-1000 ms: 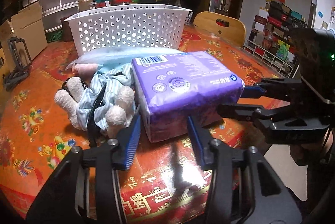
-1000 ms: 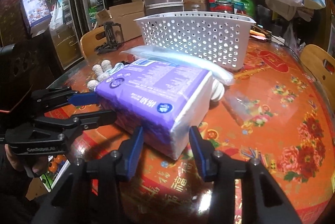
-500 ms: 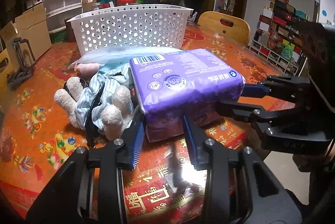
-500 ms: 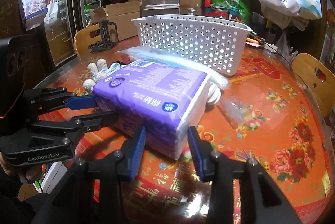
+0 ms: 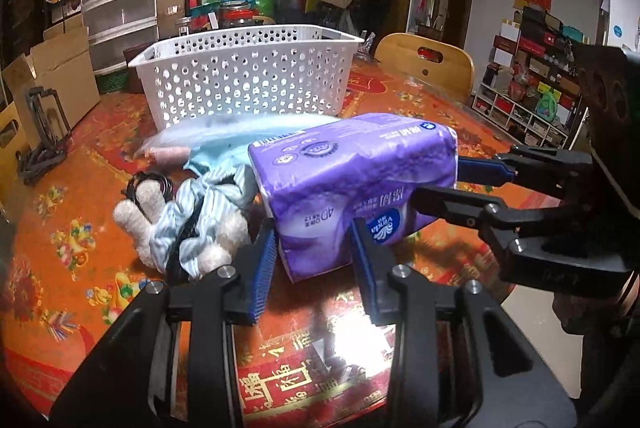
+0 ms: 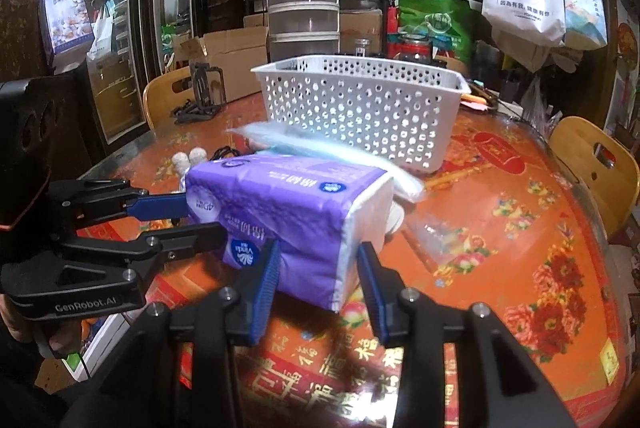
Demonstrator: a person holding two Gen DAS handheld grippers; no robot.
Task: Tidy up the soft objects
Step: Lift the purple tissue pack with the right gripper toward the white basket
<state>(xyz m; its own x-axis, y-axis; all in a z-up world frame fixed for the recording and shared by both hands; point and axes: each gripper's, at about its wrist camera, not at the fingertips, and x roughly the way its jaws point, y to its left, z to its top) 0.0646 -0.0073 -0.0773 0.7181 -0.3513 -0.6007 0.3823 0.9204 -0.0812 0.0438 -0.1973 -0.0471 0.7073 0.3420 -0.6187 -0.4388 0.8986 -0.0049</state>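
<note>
Left wrist view: purple plastic-wrapped tissue pack (image 5: pixel 352 183) raised off orange patterned table (image 5: pixel 60 228), clamped at adjacent corners by left gripper (image 5: pixel 312 256) and right gripper (image 6: pixel 318 268). White perforated plastic basket (image 5: pixel 248 79) directly beyond; pack long axis roughly parallel to basket front.

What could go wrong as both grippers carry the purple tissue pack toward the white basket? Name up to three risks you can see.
1. The left gripper and right gripper each pinch only a corner of the soft tissue pack, so it could sag or slip out.
2. The pack hangs just above the plush toy and a clear plastic bag, and may drag them along.
3. It could catch the white basket rim.
</note>
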